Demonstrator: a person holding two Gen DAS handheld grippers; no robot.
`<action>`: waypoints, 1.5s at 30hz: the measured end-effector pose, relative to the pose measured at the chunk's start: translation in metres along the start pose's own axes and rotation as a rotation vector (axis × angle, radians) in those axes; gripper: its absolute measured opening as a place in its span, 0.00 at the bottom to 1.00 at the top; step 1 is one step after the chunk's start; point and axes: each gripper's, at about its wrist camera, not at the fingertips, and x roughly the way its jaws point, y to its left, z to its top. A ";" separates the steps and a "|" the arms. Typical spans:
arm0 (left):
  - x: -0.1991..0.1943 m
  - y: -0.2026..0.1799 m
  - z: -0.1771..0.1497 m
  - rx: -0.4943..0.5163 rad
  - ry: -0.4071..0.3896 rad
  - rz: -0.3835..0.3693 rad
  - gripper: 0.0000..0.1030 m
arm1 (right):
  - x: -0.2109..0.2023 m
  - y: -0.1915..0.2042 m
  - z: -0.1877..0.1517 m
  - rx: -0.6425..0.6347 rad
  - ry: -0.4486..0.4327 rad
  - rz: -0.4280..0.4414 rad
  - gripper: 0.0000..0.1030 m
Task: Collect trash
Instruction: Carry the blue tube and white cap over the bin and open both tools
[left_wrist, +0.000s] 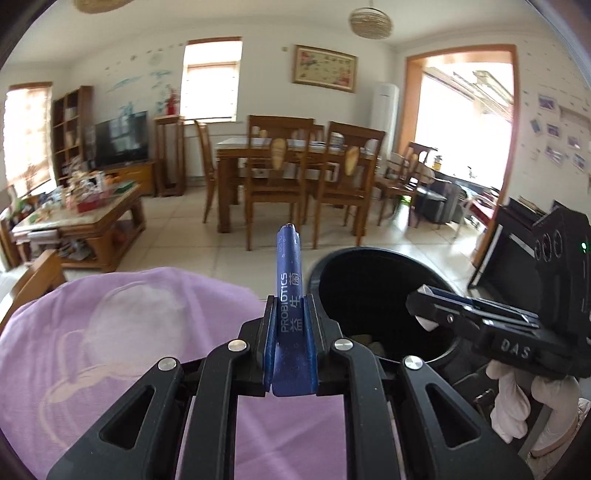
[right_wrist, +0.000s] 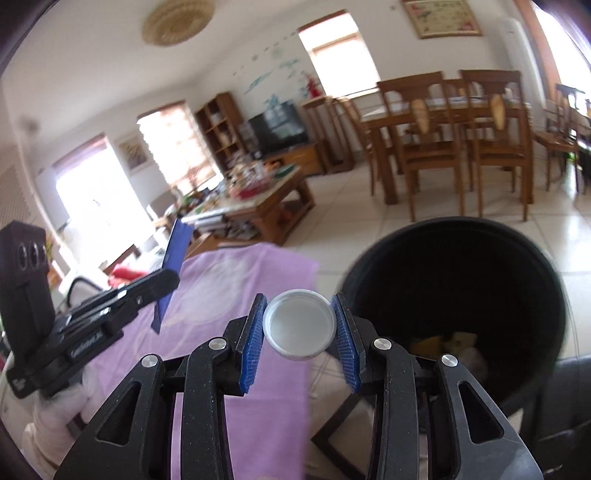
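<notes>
My left gripper (left_wrist: 290, 310) is shut on a blue probiotics sachet (left_wrist: 289, 266) that stands upright between the jaws, above the purple cloth (left_wrist: 122, 332). The sachet also shows in the right wrist view (right_wrist: 173, 266). My right gripper (right_wrist: 299, 325) is shut on a white bottle cap (right_wrist: 299, 325), open side toward the camera, just left of the black trash bin (right_wrist: 454, 295). In the left wrist view the right gripper (left_wrist: 424, 306) hangs over the bin's rim (left_wrist: 317, 273). Some scraps lie at the bin's bottom.
The purple cloth covers a table to the left of the bin. Beyond are a cluttered coffee table (left_wrist: 74, 218), a dining table with chairs (left_wrist: 295, 162), and tiled floor. A dark piece of furniture (left_wrist: 517, 254) stands right of the bin.
</notes>
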 end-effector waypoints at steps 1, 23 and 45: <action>0.008 -0.014 0.001 0.015 0.006 -0.018 0.14 | -0.007 -0.014 0.001 0.016 -0.010 -0.009 0.36; 0.115 -0.114 -0.022 0.097 0.172 -0.135 0.14 | -0.018 -0.177 -0.009 0.258 -0.043 -0.090 0.36; 0.065 -0.096 -0.014 0.140 0.080 -0.056 0.95 | -0.016 -0.147 -0.002 0.258 -0.052 -0.115 0.65</action>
